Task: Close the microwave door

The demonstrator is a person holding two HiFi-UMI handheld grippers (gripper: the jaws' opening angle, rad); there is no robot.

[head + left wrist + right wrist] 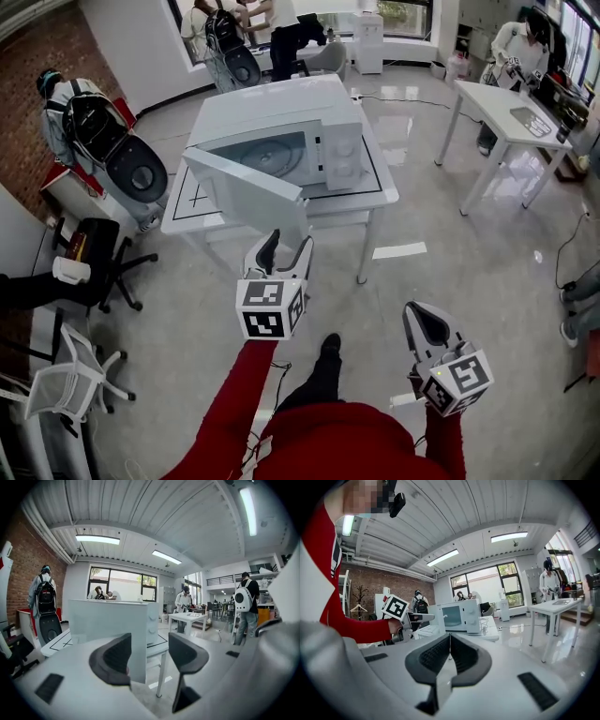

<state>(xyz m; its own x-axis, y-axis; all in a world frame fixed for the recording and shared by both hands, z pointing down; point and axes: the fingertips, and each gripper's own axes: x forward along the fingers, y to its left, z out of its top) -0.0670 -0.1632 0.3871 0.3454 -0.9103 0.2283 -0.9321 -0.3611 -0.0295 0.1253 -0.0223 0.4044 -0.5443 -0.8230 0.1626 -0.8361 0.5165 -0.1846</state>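
Microwave door (246, 190): open, swung out toward the camera from its hinge on the left side of the microwave (281, 117). The microwave stands on a white table (380, 192) inside a black taped outline (373, 173). Left of the microwave: a brick wall (28, 66), a person with a backpack (80, 122), a black office chair (103, 258) and, nearer the camera, a white mesh chair (66, 375). Directly in front of the microwave: the left gripper (289, 240), carried on a red-sleeved arm, jaws spread wide and clamping nothing. Its tips sit at the free edge of the door; in the left gripper view that edge shows in the gap between the pads, beyond them. Contact with the door cannot be confirmed. Behind the microwave: people (277, 28) by a window (403, 14). Front right of the microwave: the right gripper (424, 323), well apart from it, jaws pressed together and empty. Right of the microwave: a white strip (398, 250) on the floor, then a second white table (506, 108) with a person (520, 47) beside it. Floor (469, 281): glossy, pale grey, reflective.
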